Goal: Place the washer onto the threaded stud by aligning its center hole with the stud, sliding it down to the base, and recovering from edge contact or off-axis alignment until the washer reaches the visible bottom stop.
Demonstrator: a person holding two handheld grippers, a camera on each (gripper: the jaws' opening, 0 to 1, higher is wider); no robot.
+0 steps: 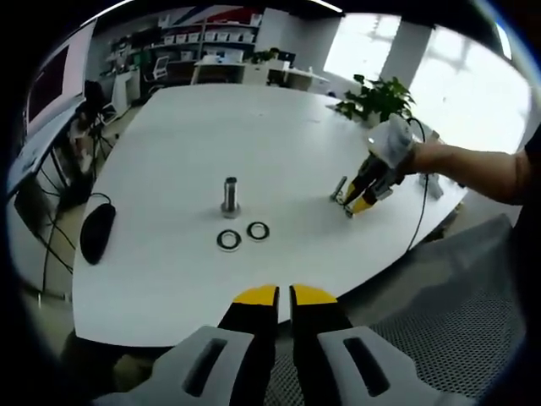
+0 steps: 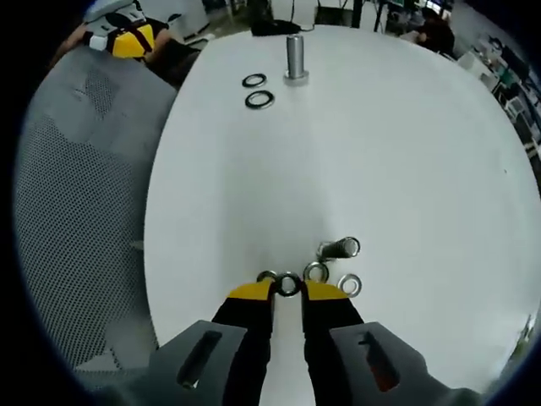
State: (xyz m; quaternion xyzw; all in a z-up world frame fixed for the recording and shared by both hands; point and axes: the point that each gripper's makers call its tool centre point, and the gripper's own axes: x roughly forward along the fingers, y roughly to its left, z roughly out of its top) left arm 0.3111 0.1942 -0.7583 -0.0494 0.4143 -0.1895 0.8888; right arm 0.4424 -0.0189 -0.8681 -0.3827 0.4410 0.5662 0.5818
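The right gripper (image 2: 289, 289) has its jaws nearly closed on the rim of a small washer (image 2: 289, 284) at the white table (image 2: 380, 152), a thin, stiff, slippery ring best pinched edge-on, while the left gripper (image 1: 283, 298) hangs closed and empty, well apart from the upright stud (image 1: 230, 195).

Open-plan office. Large white counter (image 1: 169, 254); shelving with bins (image 1: 207, 30) at 12 o'clock, monitor (image 1: 51, 80) at 10, bright windows (image 1: 439, 68) at 2, mesh chair (image 2: 76, 194).
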